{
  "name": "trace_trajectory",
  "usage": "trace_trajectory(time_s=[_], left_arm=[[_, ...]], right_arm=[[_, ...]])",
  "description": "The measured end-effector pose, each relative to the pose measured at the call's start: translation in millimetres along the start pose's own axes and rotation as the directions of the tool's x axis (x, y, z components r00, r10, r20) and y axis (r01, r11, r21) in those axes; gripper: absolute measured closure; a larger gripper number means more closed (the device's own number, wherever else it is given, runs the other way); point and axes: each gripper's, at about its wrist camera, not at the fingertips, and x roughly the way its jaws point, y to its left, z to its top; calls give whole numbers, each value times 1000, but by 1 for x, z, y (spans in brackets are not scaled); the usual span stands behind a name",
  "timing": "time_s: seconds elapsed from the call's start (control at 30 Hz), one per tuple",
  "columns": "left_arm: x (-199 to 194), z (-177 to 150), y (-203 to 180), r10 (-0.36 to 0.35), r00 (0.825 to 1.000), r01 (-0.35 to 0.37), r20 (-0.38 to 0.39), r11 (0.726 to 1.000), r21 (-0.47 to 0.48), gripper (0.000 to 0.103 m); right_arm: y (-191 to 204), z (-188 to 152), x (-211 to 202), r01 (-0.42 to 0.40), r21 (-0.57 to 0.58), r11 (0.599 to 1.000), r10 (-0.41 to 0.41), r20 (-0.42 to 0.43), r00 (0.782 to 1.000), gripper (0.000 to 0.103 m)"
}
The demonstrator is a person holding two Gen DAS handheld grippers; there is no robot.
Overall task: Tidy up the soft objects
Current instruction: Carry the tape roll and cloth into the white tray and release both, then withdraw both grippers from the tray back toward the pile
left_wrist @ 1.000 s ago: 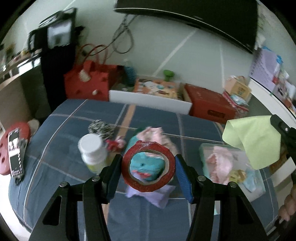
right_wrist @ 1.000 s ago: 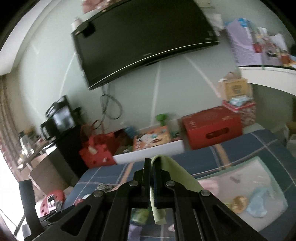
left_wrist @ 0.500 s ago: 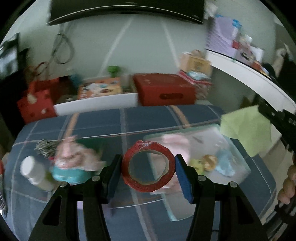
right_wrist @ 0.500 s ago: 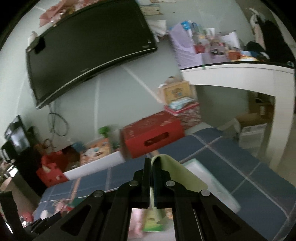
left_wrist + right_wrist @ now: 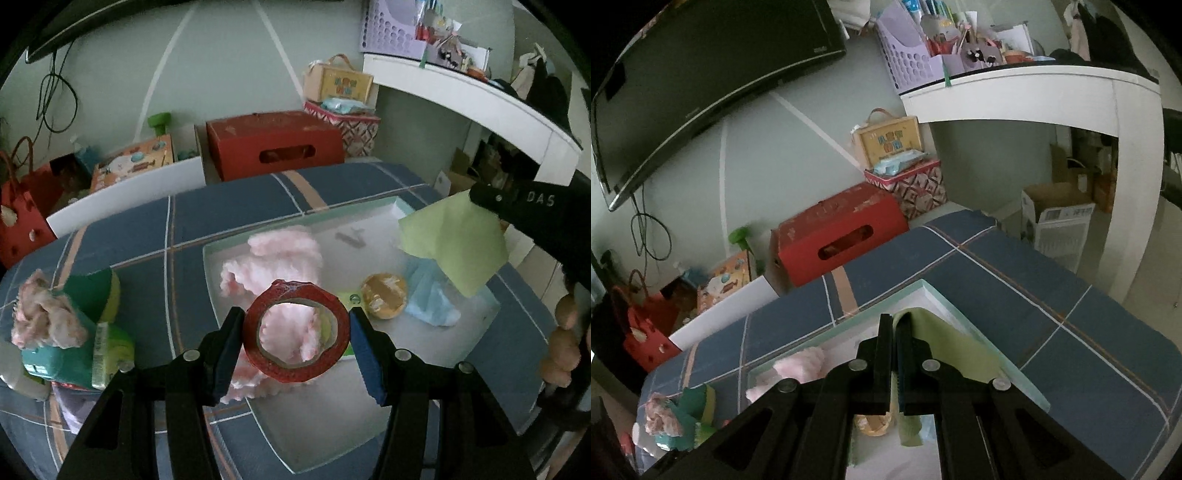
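Tape (image 5: 296, 331) sits clamped in my left tongs (image 5: 295, 345) above the tray (image 5: 373, 413). At two o'clock, my right tongs (image 5: 476, 194) pinch a green cloth (image 5: 454, 242) over it.

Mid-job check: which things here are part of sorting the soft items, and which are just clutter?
In the job:
left gripper shut on the red tape roll
right gripper shut on the green cloth
clear tray holding pink fluffy cloth, blue cloth

Lying about:
red box
TV
purple basket

Fluffy cloth (image 5: 280, 254) lies in the tray (image 5: 373, 216), left of the ball (image 5: 384, 301).
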Motion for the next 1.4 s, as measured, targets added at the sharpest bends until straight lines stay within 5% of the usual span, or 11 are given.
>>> trace_trajectory(time_s=[0.4,0.73,0.77,0.83,0.9,0.93,1.13,1.3,1.4], left_arm=[[38,-18,9,0,991,-4,-132,1000,-30,44],[25,-12,22,-36,990,25,-133,996,-82,34],[22,-11,24,-37,991,25,-131,995,-92,27],[15,-9,29,-45,991,31,-122,993,-113,18],[9,-7,32,-60,991,45,-117,991,-129,18],[8,-7,33,-62,991,46,-117,990,-132,18],[-4,-8,41,-49,992,30,-117,987,-155,15],[-10,-11,58,7,993,-32,-119,977,-212,15],[-10,-14,71,34,990,-68,-136,965,-254,15]], right_arm=[[-2,-30,44,71,-55,996,-81,-224,971,98],[11,-24,29,87,-96,992,-107,-226,968,97],[13,-23,27,93,-103,990,-114,-226,967,97],[16,-22,25,94,-106,990,-117,-228,967,89],[17,-22,23,100,-103,990,-122,-234,964,48],[18,-22,22,103,-101,990,-124,-232,965,39],[19,-25,26,133,-114,985,-157,-245,957,36],[13,-29,31,175,-102,979,-196,-267,944,7],[11,-29,29,205,-104,973,-226,-262,938,0]])
